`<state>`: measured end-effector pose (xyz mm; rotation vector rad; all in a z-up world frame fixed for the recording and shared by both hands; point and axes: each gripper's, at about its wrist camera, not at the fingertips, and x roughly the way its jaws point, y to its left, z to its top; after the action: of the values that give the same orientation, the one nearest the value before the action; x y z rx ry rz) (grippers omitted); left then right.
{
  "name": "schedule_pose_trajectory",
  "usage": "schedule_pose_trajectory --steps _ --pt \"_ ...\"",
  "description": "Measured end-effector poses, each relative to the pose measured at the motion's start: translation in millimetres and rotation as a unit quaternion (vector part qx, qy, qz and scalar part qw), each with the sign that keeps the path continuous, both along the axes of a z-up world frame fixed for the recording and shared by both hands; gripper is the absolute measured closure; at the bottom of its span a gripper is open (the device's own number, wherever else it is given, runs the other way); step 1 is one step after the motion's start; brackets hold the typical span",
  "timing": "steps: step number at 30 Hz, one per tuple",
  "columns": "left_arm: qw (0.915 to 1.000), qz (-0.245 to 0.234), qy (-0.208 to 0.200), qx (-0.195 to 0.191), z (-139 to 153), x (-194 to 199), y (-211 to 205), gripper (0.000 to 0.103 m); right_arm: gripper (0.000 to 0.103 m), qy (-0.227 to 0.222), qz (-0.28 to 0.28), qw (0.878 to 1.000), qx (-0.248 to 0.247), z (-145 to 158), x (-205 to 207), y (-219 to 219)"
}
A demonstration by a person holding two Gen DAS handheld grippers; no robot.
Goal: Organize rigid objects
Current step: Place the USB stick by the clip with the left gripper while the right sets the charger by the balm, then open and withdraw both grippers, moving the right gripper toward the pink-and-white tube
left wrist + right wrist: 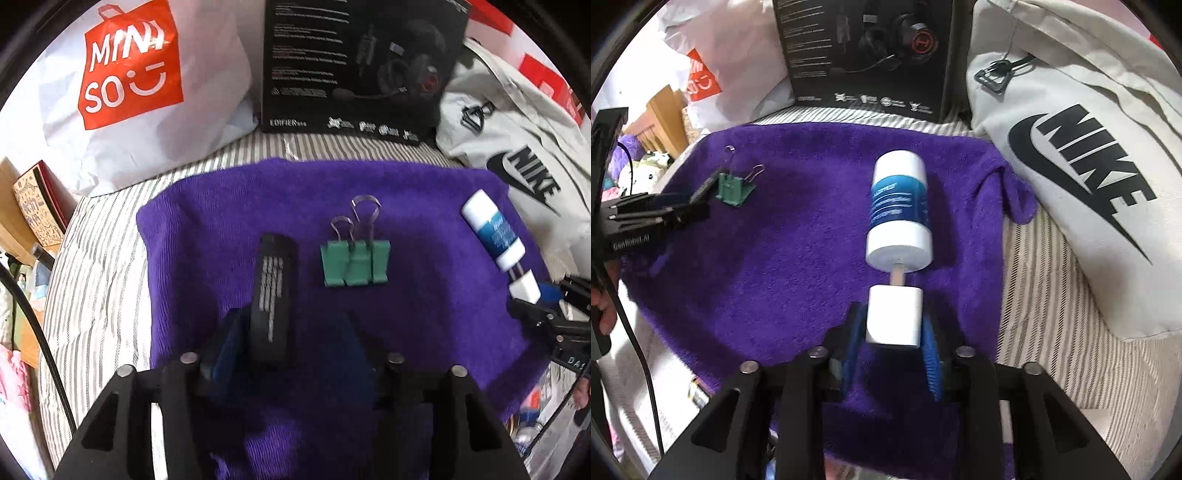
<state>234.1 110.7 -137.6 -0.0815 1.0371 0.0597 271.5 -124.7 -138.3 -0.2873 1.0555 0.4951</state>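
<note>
A purple towel point(424, 314) lies on a striped bed. My left gripper point(291, 332) stands open over it; a flat black case point(273, 299) lies against the inside of its left finger, the right finger well apart from it. A green binder clip point(355, 263) lies just beyond, also in the right wrist view point(733, 189). My right gripper point(894, 332) is shut on the white cap point(894, 317) of a white and blue pump bottle point(899, 210) lying on the towel. The bottle also shows in the left wrist view point(493, 230).
A white Miniso bag point(136, 85), a black headphone box point(358, 66) and a grey Nike bag point(1082, 166) stand along the far and right edges of the towel. The striped sheet point(1045, 321) shows to the right. A wooden shelf point(33, 210) is at left.
</note>
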Motion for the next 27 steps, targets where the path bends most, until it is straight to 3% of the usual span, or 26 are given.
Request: schedule_pose_trajectory --steps 2,7,19,25,27 --pt "1.0000 0.000 0.005 0.006 -1 -5 -1 0.050 0.049 -0.001 0.005 1.000 -0.009 4 -6 3" --pt "0.9998 0.006 0.005 -0.021 5 -23 0 0.050 0.037 -0.015 -0.003 1.000 -0.018 17 -22 -2" --pt "0.9979 -0.026 -0.042 -0.042 48 -114 -53 0.050 0.037 -0.018 -0.051 0.998 0.043 54 -89 -55" --pt "0.9989 -0.004 -0.021 -0.042 31 -125 -80 0.050 0.033 -0.015 -0.049 0.996 0.076 60 -136 -73" --pt "0.9978 0.011 -0.012 -0.065 21 -120 -81 0.050 0.033 -0.008 -0.046 0.996 0.076 55 -145 -74"
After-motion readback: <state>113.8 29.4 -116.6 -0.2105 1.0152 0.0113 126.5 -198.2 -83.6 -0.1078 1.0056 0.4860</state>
